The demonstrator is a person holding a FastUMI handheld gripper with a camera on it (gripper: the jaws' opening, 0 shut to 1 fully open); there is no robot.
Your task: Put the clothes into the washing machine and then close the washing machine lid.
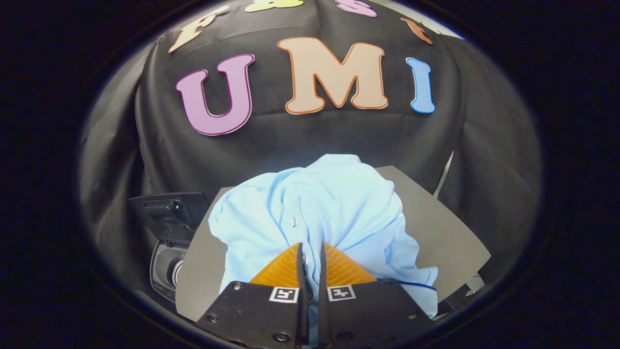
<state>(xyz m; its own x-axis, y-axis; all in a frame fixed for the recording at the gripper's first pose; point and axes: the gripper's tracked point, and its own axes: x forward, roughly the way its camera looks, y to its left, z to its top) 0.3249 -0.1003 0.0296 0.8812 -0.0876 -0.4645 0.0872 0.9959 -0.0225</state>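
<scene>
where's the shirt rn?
Gripper view: the light blue shirt is bunched on the grey board, pinched between the orange fingers, right of the washing machine.

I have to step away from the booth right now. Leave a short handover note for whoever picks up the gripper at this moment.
Gripper: jaws nearly closed, pinching a fold of the light blue shirt.
Shirt: bunched on the grey board, just ahead of the fingers.
Washing machine: dark, to the left beside the board; whether its lid is open is unclear.
Done: shirt gripped.
Left: carry the shirt into the machine, then close the lid.
</scene>
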